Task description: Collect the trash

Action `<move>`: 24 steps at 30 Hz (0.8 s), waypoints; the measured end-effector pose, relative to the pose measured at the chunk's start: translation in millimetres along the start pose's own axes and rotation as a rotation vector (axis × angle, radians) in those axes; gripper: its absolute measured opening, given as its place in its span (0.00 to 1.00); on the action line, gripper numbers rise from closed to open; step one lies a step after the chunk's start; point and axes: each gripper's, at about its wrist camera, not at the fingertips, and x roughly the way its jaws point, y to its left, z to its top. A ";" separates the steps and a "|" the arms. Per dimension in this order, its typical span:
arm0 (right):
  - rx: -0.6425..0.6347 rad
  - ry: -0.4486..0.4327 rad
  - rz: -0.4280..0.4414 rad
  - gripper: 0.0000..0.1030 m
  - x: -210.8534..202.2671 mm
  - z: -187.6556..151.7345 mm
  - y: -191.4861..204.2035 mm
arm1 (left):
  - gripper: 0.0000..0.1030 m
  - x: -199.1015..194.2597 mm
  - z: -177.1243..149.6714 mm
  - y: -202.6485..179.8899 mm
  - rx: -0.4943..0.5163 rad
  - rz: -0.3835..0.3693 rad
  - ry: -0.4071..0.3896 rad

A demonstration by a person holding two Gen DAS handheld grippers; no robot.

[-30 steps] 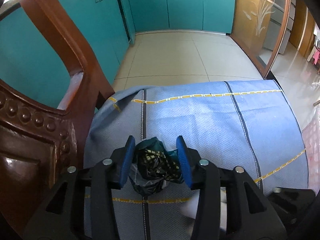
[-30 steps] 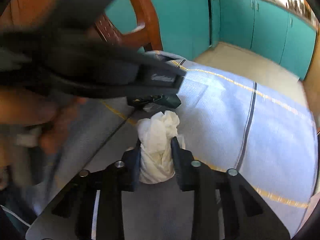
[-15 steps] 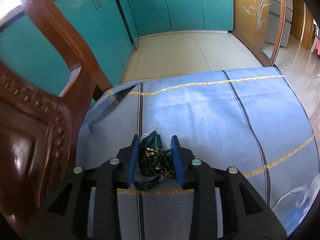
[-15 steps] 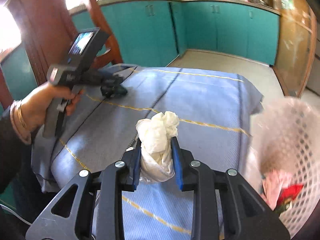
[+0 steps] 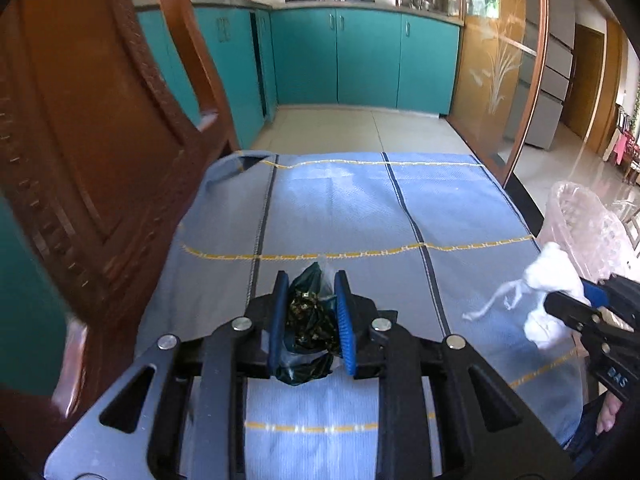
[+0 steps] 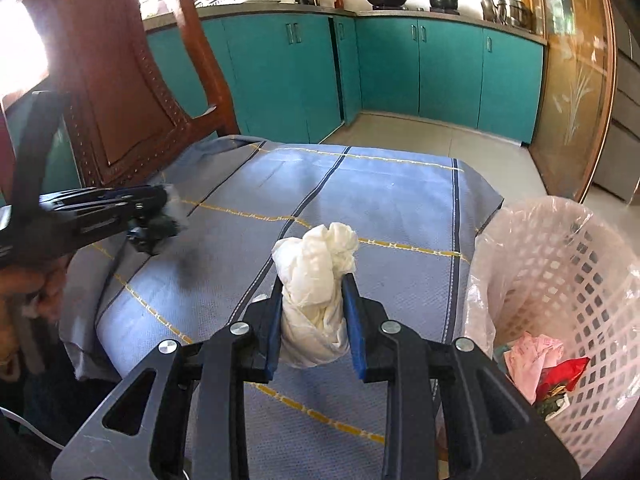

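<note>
White tissue wad (image 6: 316,296) upright in right claw (image 6: 314,280)

The bottom of the dark plastic bag (image 5: 306,322) hides between the left gripper's (image 5: 308,312) blue pads. In the right view that gripper (image 6: 154,226) looks blurry. The white basket (image 6: 568,280) is cut off at the edge, and the trash (image 6: 540,364) inside shows only partly.

ahead: bare blue-cloth table (image 6: 400,208) | left: carved brown wooden chair back (image 5: 100,152) blocks | right: white lattice plastic basket (image 6: 560,264)
</note>
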 end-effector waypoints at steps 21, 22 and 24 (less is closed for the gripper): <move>-0.014 -0.013 -0.025 0.27 -12.8 -5.4 1.7 | 0.28 3.3 -38.9 -27.7 0.064 0.027 0.017; -0.017 -0.010 -0.028 0.27 -12.2 -5.8 1.8 | 0.29 3.6 -39.0 -28.6 0.067 0.028 0.015; -0.017 -0.007 -0.033 0.27 -11.7 -5.9 1.4 | 0.30 4.6 -39.5 -29.6 0.067 0.029 0.013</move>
